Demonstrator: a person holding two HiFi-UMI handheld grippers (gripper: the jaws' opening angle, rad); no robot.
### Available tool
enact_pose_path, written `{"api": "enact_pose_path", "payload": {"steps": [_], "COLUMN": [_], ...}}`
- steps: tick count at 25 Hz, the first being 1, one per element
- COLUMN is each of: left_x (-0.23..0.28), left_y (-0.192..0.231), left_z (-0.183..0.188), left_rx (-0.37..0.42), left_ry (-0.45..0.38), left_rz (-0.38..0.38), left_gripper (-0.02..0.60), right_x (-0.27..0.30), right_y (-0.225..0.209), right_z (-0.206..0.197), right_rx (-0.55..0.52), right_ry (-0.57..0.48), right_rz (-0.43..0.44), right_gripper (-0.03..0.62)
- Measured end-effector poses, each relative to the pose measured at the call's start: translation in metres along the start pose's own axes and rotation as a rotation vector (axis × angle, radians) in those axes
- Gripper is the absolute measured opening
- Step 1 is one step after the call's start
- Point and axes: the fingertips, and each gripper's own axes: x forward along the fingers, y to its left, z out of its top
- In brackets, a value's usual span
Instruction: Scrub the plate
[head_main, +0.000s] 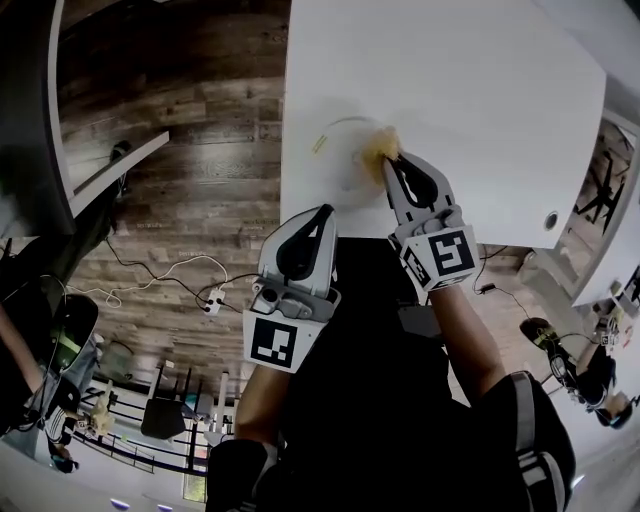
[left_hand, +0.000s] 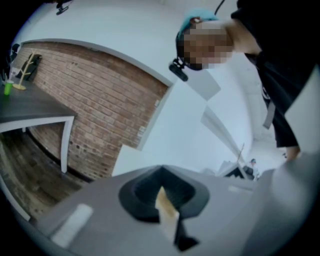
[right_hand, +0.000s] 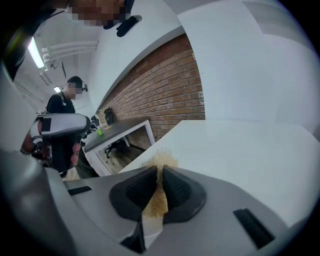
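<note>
Right gripper (head_main: 392, 162): jaws pinch a tan scrubber (head_main: 380, 148), its tuft projecting past the tips onto the clear plate (head_main: 335, 165) just ahead of them. The plate lies close to the white table's (head_main: 480, 100) near edge. Left gripper (head_main: 325, 212): jaws pressed together, apparently empty, just short of the plate. Risk: the unbraced plate may skid under scrubbing and go over that edge. No obstruction noted between jaws and plate.

Left gripper (head_main: 323, 214): held close in front of the torso, jaws together, nose tilted upward. Right gripper (head_main: 393, 165): bare right forearm (head_main: 465, 340) extended, reaching further forward than the left; jaws pinched tight on a tan scrub pad (head_main: 380, 148). The two grippers are near each other but apart.
</note>
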Motion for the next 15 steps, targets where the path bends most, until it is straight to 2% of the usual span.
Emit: {"api": "enact_pose_path", "payload": {"steps": [10,15], "left_x": [-0.001,-0.001], "left_y": [0.017,0.015], "left_z": [0.005,0.005], "left_rx": [-0.026,-0.014], "left_ry": [-0.016,-0.015], "left_rz": [0.006,0.005], "left_gripper": [0.003,0.003], "right_x": [0.018,0.026], "right_y": [0.006,0.009], "right_z": [-0.002,-0.008], "right_rx": [-0.007,-0.012], "right_ry": [0.030,0.063], "right_rz": [0.007,0.018], "right_gripper": [0.031,0.031]}}
